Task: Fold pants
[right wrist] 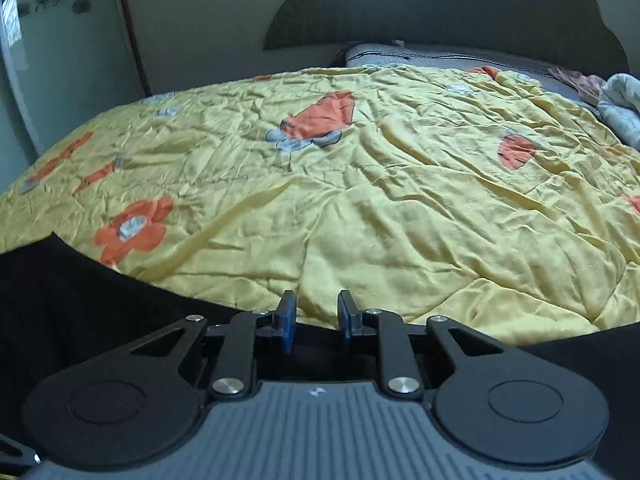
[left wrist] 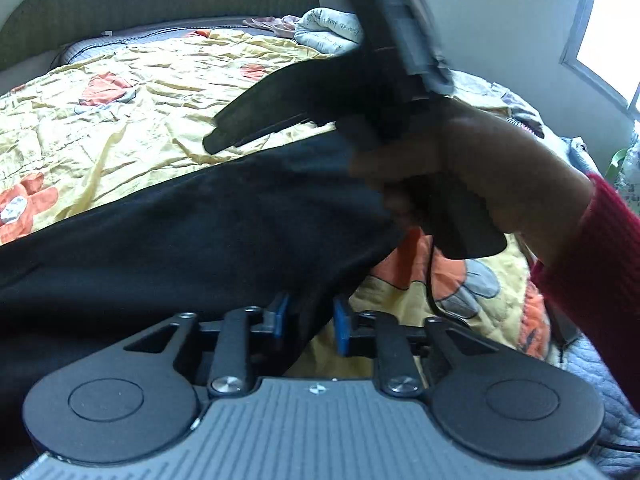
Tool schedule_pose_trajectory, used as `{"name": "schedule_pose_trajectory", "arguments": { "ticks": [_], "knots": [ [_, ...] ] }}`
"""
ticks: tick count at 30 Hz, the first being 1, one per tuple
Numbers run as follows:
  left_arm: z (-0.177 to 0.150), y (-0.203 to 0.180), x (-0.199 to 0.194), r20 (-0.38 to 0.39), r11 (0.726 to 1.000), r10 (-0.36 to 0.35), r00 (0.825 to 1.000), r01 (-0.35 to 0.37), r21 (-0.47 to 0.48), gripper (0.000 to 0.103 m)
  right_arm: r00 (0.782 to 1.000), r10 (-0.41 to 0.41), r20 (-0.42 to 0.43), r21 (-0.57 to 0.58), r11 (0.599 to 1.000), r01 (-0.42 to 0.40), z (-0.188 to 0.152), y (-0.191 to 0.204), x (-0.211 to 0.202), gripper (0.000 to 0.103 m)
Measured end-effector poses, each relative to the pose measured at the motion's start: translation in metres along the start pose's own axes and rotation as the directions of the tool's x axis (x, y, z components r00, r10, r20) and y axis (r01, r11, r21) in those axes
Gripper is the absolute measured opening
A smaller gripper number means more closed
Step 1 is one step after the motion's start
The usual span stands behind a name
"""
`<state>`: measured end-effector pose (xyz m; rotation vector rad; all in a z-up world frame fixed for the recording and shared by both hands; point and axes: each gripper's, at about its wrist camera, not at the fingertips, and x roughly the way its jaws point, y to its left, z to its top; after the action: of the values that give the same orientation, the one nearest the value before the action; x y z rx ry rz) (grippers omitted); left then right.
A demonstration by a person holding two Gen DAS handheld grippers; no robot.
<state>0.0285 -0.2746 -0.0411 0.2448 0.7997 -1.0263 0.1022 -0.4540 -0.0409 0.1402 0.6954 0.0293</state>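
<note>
1. Black pants (left wrist: 180,240) lie nearest the left wrist camera, spread in a broad dark band across the yellow quilt (left wrist: 140,92), running from the lower left of that view up toward the middle right.
2. One edge of the pants reaches down between the blue pads of the left claw (left wrist: 308,324); the pads stand apart with a gap on each side of the cloth, so the claw is spread and not pinching it.
3. In the right wrist view the pants (right wrist: 60,300) show as dark cloth along the lower left and under the tool, with another dark strip at the lower right edge.
4. The right claw (right wrist: 316,320) has its blue pads parted with only quilt and dark cloth seen beyond them; nothing sits between the pads.
5. Seen from the left wrist camera, the right claw (left wrist: 216,140) hangs above the pants, blurred, its dark fingers pointing left over the far edge of the cloth.
6. A hand (left wrist: 480,168) in a red sleeve (left wrist: 600,248) grips that tool's handle.
7. The quilt bears orange flowers (right wrist: 132,232) and covers the bed.
8. Pale crumpled bedding (left wrist: 332,28) lies at the far side by the headboard (right wrist: 440,12).
9. A window (left wrist: 612,32) shows at the upper right of the left view.
</note>
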Motion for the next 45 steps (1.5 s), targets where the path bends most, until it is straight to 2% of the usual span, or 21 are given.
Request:
{"name": "schedule_pose_trajectory", "arguments": {
  "ticks": [3,6,8,11,14,16,17,18,20,21,25,28,30,35,42,43,45],
  "knots": [
    [0.003,0.012,-0.011,0.007,0.997,-0.023,1.000,0.024,-0.075,0.046,0.998,0.058,0.028,0.011,0.998,-0.058,-0.004,-0.004,-0.026,0.022],
    [0.008,0.026,-0.016,0.016,0.987,-0.044,0.999,0.046,-0.154,0.051,0.995,0.095,-0.035,-0.002,0.995,-0.095,-0.017,-0.005,-0.028,0.023],
    [0.009,0.030,-0.018,0.026,0.987,-0.009,1.000,0.013,-0.162,0.054,0.997,0.033,-0.064,0.004,0.999,-0.033,-0.025,-0.010,-0.016,0.022],
    [0.007,0.035,-0.022,0.028,0.984,0.067,0.997,-0.061,-0.168,0.054,0.998,-0.057,0.041,0.147,0.988,0.050,-0.029,-0.027,-0.027,0.023],
    [0.006,0.045,-0.026,0.032,0.978,0.074,0.997,-0.066,-0.197,0.059,0.982,-0.115,0.153,0.213,0.974,0.081,-0.038,-0.034,-0.063,0.023],
    [0.006,0.049,-0.023,0.017,0.978,0.087,0.996,-0.082,-0.194,0.059,0.971,-0.153,0.186,0.263,0.959,0.101,-0.050,-0.040,-0.087,0.025],
    [0.005,0.049,-0.019,0.001,0.979,0.093,0.996,-0.091,-0.182,0.059,0.965,-0.176,0.193,0.303,0.946,0.112,-0.057,-0.046,-0.099,0.033],
    [0.003,0.047,-0.015,-0.015,0.982,0.094,0.995,-0.095,-0.164,0.059,0.961,-0.193,0.196,0.346,0.931,0.116,-0.066,-0.052,-0.110,0.050],
    [-0.002,0.042,-0.012,-0.017,0.985,0.110,0.994,-0.112,-0.129,0.060,0.955,-0.219,0.203,0.435,0.893,0.113,-0.086,-0.066,-0.132,0.066],
    [-0.002,0.040,-0.011,-0.011,0.986,0.120,0.993,-0.120,-0.113,0.061,0.952,-0.230,0.202,0.471,0.875,0.111,-0.095,-0.072,-0.141,0.067],
    [0.000,0.036,-0.010,0.008,0.987,0.111,0.994,-0.109,-0.115,0.062,0.961,-0.228,0.158,0.573,0.814,0.098,-0.123,-0.091,-0.157,0.067],
    [0.002,0.036,-0.015,0.023,0.986,0.111,0.994,-0.107,-0.131,0.063,0.974,-0.191,0.118,0.630,0.773,0.075,-0.136,-0.100,-0.145,0.067],
    [0.003,0.036,-0.018,0.030,0.983,0.133,0.991,-0.128,-0.131,0.065,0.975,-0.175,0.135,0.662,0.748,0.043,-0.140,-0.105,-0.134,0.067],
    [0.006,0.040,-0.022,0.038,0.974,0.176,0.984,-0.168,-0.150,0.073,0.948,-0.227,0.224,0.708,0.706,0.002,-0.130,-0.116,-0.115,0.067],
    [0.015,0.041,-0.019,0.021,0.949,0.279,0.960,-0.272,-0.156,0.076,0.928,-0.270,0.256,0.754,0.657,-0.017,-0.115,-0.140,-0.093,0.065],
    [0.017,0.040,-0.018,0.020,0.948,0.288,0.957,-0.282,-0.149,0.077,0.927,-0.274,0.256,0.752,0.659,-0.013,-0.113,-0.142,-0.091,0.064],
    [0.020,0.038,-0.015,0.020,0.942,0.313,0.950,-0.307,-0.135,0.079,0.927,-0.290,0.236,0.757,0.653,0.012,-0.110,-0.145,-0.088,0.038]
  ]
}}
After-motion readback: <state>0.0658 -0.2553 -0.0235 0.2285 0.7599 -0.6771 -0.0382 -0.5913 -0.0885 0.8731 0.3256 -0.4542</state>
